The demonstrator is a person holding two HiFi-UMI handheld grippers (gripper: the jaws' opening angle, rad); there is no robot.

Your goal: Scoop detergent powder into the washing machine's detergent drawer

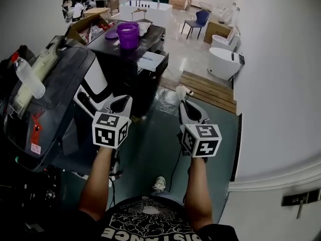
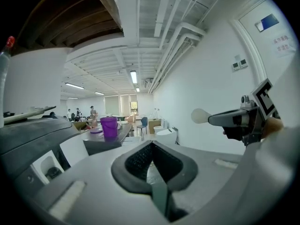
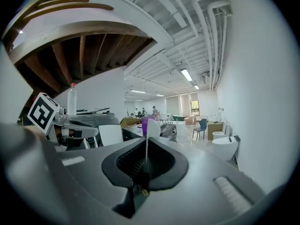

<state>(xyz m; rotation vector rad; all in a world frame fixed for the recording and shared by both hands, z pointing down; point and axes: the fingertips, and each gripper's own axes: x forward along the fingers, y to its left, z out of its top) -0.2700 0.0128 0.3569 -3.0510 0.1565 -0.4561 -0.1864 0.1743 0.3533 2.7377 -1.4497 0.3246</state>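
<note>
The dark washing machine stands at the left, with a white drawer sticking out of its side toward me; the same drawer has a round dark hole. A purple bucket sits on a dark table beyond it. My right gripper is shut on the handle of a white spoon, whose bowl points forward and up. In the air right of the drawer, my left gripper has its jaws together with nothing between them. Both grippers hang above the floor, apart from the machine.
A clear plastic bottle with a red cap lies on the machine's lid. White bathtubs and a wooden pallet are ahead on the right, by a curved white wall. A blue chair and people are far back.
</note>
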